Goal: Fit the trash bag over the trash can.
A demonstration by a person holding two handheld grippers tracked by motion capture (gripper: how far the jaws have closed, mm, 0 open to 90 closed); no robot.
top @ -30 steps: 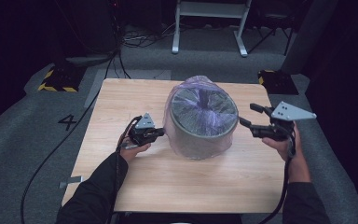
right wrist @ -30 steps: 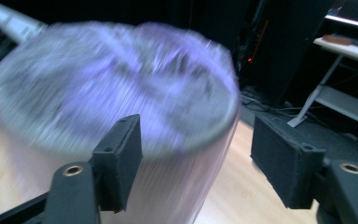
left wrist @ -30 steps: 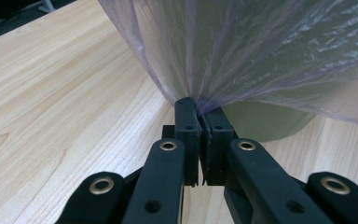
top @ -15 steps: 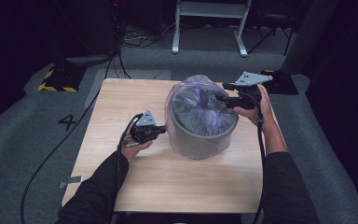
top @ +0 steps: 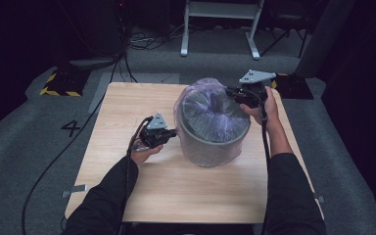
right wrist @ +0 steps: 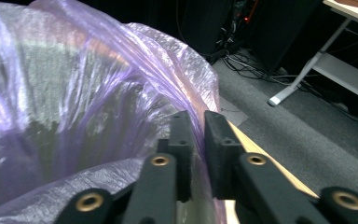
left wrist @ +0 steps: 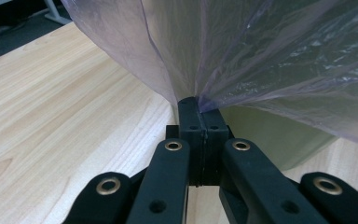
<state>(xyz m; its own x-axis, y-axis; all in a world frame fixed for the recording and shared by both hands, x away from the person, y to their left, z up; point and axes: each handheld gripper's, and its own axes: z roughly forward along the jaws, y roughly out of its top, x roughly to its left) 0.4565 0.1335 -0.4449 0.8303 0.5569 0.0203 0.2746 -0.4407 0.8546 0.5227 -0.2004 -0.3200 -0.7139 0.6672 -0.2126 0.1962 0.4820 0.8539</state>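
Both grippers pinched shut, arms spread apart.
Left gripper (top: 172, 133), near the body, has its jaws pressed together, forearm angled inward. Right gripper (top: 231, 91), reaching farther forward on a straighter arm, has just been closing its jaws.

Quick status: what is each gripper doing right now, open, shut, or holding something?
Left gripper: shut on the purple bag beside the bin.
Right gripper: jaws just closed onto the bag's edge at the far rim; shut on it.

bin (top: 210, 147) interior veiled by the purple bag (top: 215, 110), bag cropped at left gripper view's top edge
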